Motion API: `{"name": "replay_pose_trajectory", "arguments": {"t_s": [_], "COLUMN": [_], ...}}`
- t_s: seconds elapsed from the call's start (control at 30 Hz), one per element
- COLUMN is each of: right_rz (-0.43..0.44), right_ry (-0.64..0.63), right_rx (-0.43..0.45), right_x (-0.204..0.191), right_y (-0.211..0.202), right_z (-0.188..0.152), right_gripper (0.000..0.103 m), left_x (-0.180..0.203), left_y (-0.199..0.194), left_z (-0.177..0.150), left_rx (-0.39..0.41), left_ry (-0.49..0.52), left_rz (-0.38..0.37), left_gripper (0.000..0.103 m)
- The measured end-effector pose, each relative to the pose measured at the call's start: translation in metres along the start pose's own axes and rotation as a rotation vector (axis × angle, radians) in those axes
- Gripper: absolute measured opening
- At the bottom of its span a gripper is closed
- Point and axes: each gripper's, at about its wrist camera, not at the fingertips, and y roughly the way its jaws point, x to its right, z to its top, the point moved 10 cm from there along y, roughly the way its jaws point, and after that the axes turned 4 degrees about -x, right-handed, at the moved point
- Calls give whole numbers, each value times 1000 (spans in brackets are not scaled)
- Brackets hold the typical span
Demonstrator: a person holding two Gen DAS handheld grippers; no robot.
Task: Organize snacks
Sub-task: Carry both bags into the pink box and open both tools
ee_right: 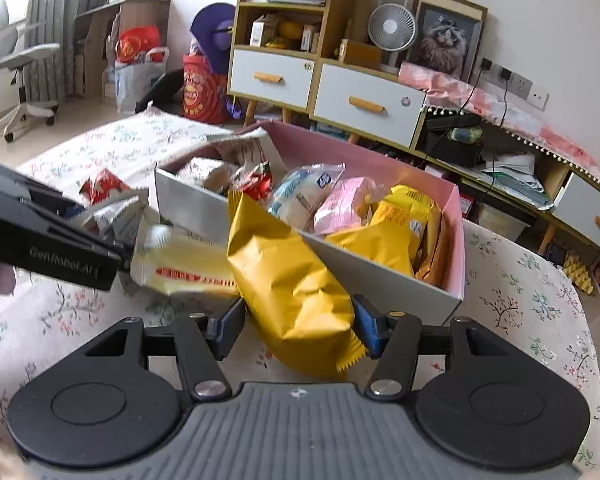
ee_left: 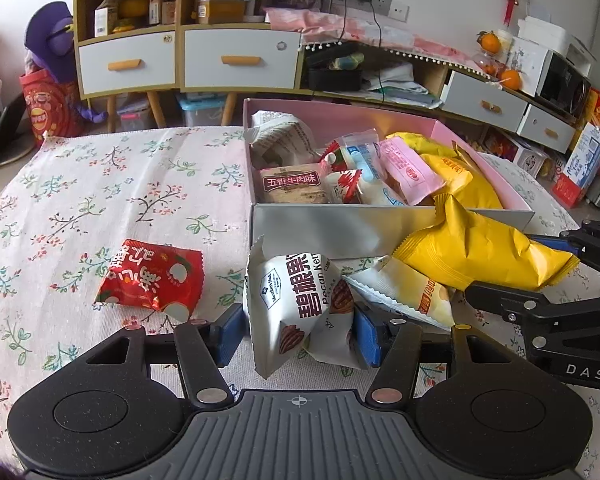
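Left gripper [ee_left: 298, 334]: closed on the pecan pack [ee_left: 296, 312], a blue pad pressed to each side; the pack stands upright between the jaws, just above the cloth.
Right gripper [ee_right: 298, 330]: clamped on the yellow bag [ee_right: 292, 280]; both pads dent its lower sides.
Yellow bag axis: long axis runs away from the right gripper, up toward the box [ee_right: 204, 204]; its far end leans over the near wall.
Box from tools: straight ahead of both grippers, open top facing up, already well filled with snacks.
Nearer hand: the right one, I judge, since its bag already touches the box's near wall; the pecan pack sits short of the wall.
Loose items: red pack [ee_left: 150, 280] lies on the cloth left of the left gripper; a pale yellow pack [ee_left: 412, 288] lies between the two grippers.
Likely next: lift the yellow bag forward over the wall.
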Motion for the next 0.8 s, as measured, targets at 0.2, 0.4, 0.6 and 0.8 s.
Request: {"name": "replay_pose_trajectory", "arguments": {"t_s": [0.2, 0.4, 0.6, 0.8], "right_rz": [-21, 10, 34, 52], "right_ry": [-20, -13, -25, 16], "right_rx": [-6, 6, 12, 33], "right_x": [-4, -6, -12, -7], "right_y": [4, -2, -10, -19], "right_z": [0, 2, 4, 9], "right_gripper": [53, 38, 30, 29], "left_x": [1, 0, -4, -8], "left_y": [0, -3, -12, -23], "left_z": [0, 2, 3, 7], "left_rx": [-1, 5, 16, 33], "left_ry": [-1, -8, -16, -31], "left_rz": [2, 11, 15, 20], "left_gripper": [56, 56, 56, 56]}}
